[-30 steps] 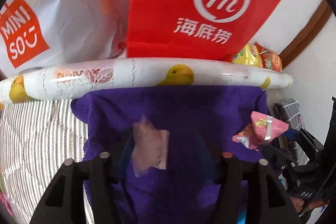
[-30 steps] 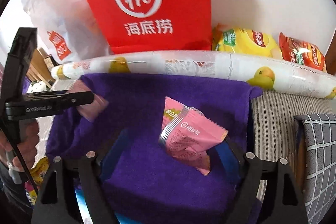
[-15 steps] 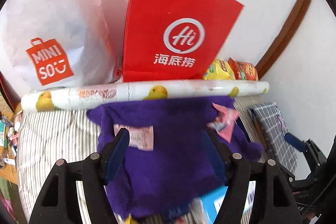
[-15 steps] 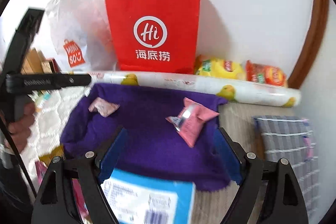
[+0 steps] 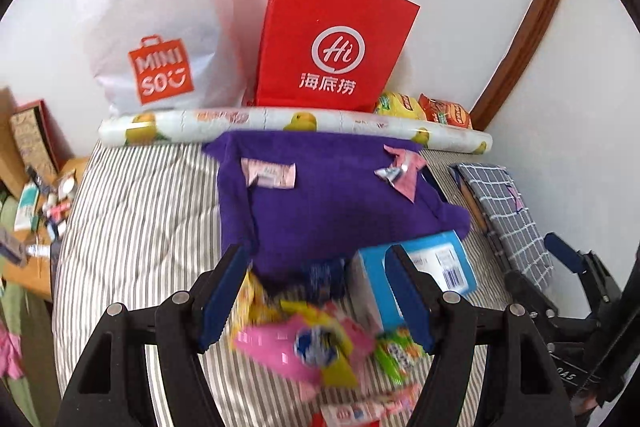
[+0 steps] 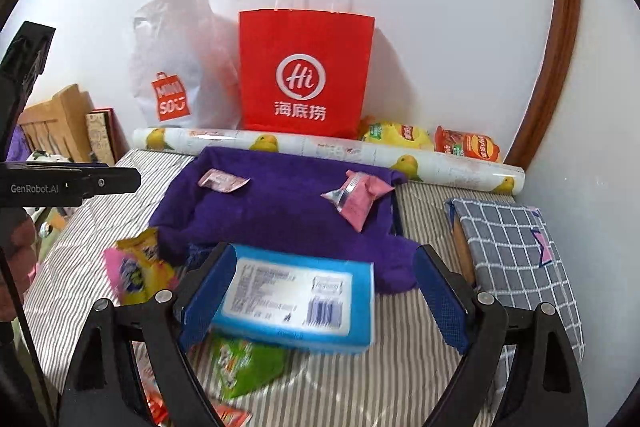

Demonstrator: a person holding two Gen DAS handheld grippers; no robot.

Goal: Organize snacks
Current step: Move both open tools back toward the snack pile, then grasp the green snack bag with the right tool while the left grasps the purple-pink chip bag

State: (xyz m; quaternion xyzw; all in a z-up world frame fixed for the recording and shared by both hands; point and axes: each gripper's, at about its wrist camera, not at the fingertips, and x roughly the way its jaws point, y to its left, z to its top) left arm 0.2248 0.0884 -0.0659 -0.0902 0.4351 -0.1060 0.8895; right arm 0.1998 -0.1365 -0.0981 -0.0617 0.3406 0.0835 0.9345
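A purple cloth [image 5: 332, 203] [image 6: 280, 211] lies on the striped bed. Two pink snack packets rest on it, one at the left [image 5: 270, 175] [image 6: 222, 181] and one at the right [image 5: 402, 171] [image 6: 356, 197]. A blue box [image 5: 420, 271] [image 6: 296, 303] lies at the cloth's near edge. A pile of loose snack packets [image 5: 316, 343] [image 6: 136, 271] lies in front. My left gripper [image 5: 320, 295] is open and empty above the pile. My right gripper [image 6: 320, 295] is open and empty above the blue box.
A red paper bag [image 5: 332, 47] [image 6: 306, 75] and a white Miniso bag [image 5: 160, 39] [image 6: 176, 75] stand against the wall behind a patterned roll [image 5: 292, 125] [image 6: 320, 151]. Chip bags [image 6: 432, 139] lie at the back right. A checked pillow [image 6: 516, 251] lies at the right.
Both grippers have let go of their pink packets, which now lie on the purple cloth. Both have pulled back and up, bringing the blue box and loose snacks into view.
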